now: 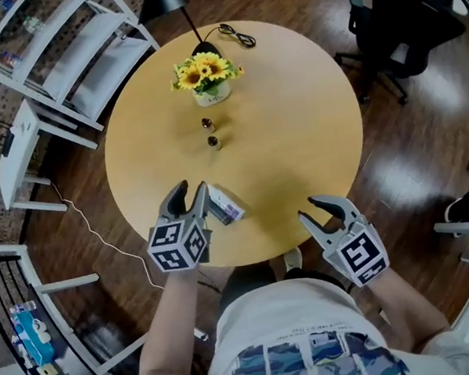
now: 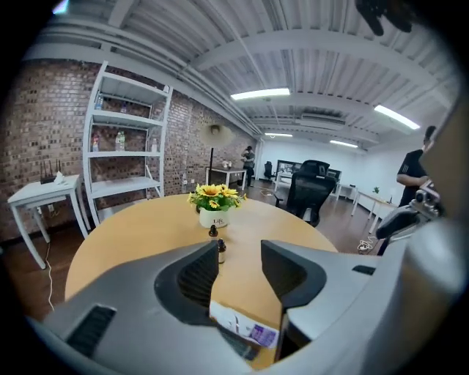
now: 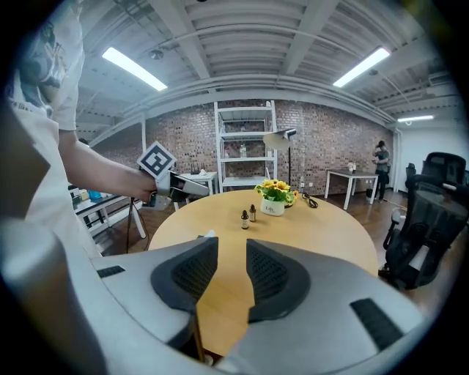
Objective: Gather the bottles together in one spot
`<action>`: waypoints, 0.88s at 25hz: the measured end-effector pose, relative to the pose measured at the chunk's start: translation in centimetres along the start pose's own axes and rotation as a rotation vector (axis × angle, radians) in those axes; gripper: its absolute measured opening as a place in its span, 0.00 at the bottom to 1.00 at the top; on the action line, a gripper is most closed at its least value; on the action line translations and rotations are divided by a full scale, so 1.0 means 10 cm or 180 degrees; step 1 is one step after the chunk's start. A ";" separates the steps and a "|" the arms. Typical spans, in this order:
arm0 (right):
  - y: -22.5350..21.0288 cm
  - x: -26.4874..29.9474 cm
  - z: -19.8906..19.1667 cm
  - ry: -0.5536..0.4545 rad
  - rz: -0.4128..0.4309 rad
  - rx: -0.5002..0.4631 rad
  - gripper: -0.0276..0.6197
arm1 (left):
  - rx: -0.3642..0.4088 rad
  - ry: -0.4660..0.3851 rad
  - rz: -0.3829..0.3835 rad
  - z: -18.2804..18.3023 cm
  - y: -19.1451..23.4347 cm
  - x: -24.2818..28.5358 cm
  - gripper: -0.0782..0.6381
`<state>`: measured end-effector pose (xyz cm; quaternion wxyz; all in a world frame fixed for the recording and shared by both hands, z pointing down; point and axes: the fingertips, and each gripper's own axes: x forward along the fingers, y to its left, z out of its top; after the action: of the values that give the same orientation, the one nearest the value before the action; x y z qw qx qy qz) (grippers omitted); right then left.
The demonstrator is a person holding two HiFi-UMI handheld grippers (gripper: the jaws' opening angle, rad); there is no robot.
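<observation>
2 small dark bottles are seen standing upright on the round table [image 1: 295, 135], and they are already close: the far bottle [image 1: 207, 123] is set just in front of the flowerpot [image 1: 211, 94], the near bottle [image 1: 214, 142] just behind it toward the person, with a narrow gap kept between them. In the right gripper view the same pair is picked out side by side, near bottle [image 3: 245, 219] and far bottle [image 3: 252, 212], well beyond the jaws. The left gripper [image 1: 193, 186] is held over the table's near edge with its jaws spread wide; a white and purple box [image 1: 224, 204] is seen lying flat on the table just beside and under them, and in the left gripper view that box [image 2: 245, 326] shows low between the jaws, pressed by neither pad. The right gripper [image 1: 309, 208] is held at the table's near right edge, jaws parted about halfway, and only bare tabletop is seen between them.
</observation>
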<state>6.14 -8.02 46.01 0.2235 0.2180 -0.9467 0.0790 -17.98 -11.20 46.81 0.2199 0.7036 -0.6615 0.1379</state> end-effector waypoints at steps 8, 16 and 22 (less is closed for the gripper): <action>0.42 -0.28 0.09 -0.0106 -0.0214 -0.0156 0.24 | -0.0334 0.0014 -0.0063 -0.59 -0.19 -1.41 0.37; 0.97 -0.40 -0.05 0.0014 -0.0429 -0.0027 0.24 | -0.0404 0.0139 -0.0371 -0.95 -0.24 -2.02 0.37; 1.54 -0.31 0.04 0.0100 -0.0482 -0.0075 0.24 | -0.0619 0.0221 -0.0619 -1.20 -0.11 -2.32 0.37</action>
<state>1.54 6.80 43.41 0.2462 0.2852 -0.9247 0.0542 -17.75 14.92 45.79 0.3221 0.7346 -0.5924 0.0754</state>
